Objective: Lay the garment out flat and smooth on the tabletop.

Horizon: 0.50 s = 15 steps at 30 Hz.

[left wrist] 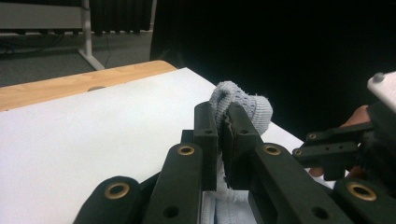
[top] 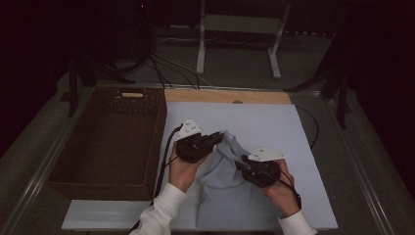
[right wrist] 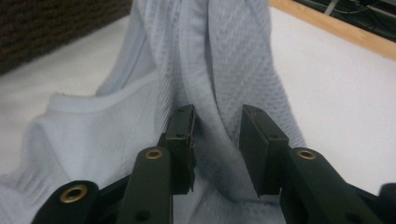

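A pale blue knitted cloth point(top: 222, 178) lies rumpled on the white table mat point(top: 274, 122). Its upper corner is lifted off the mat. My left gripper point(top: 220, 137) is shut on that raised corner; in the left gripper view the bunched cloth point(left wrist: 243, 101) sticks out past the closed left gripper point(left wrist: 223, 117). My right gripper point(top: 240, 162) sits just right of it, low over the cloth. In the right gripper view the right gripper point(right wrist: 217, 117) stands open, with a hanging fold of the cloth point(right wrist: 233, 56) running loosely between its jaws.
A dark woven basket point(top: 98, 190) stands at the left edge of the mat, its wall point(right wrist: 46, 28) also showing in the right gripper view. A wooden strip point(top: 220, 96) borders the far side. Cables and a white metal stand point(top: 237, 24) lie on the floor beyond.
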Each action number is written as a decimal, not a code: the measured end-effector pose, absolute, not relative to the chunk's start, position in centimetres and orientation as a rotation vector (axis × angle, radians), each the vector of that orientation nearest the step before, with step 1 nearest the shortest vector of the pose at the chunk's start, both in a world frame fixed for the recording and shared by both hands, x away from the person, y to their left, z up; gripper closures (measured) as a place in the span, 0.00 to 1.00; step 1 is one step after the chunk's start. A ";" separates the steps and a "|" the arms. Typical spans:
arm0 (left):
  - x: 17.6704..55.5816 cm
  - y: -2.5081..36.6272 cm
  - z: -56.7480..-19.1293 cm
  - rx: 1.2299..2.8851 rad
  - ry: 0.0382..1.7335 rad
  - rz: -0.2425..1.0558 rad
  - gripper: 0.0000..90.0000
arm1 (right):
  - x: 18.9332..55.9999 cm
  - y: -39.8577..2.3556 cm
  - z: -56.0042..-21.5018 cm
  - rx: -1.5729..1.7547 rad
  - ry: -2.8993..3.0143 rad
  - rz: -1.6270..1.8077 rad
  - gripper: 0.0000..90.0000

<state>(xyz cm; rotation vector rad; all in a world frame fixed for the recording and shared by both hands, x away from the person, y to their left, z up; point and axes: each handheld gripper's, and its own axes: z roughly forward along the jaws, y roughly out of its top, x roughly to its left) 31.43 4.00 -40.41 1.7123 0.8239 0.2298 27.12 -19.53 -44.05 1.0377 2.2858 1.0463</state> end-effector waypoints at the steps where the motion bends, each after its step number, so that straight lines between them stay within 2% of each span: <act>1: 31.5 4.0 -40.4 1.712 0.826 0.231 0.95 | 27.2 -19.5 -44.2 1.040 2.290 1.043 0.73; 3: 31.5 4.0 -40.5 1.709 0.831 0.233 0.95 | 27.3 -19.3 -44.3 1.042 2.296 1.041 0.76; 9: 31.6 4.2 -40.4 1.698 0.843 0.235 0.95 | 26.7 -19.1 -44.1 1.012 2.316 1.011 0.96; 15: 31.7 4.2 -40.5 1.699 0.848 0.243 0.95 | 26.3 -20.1 -43.2 1.050 2.226 1.020 0.98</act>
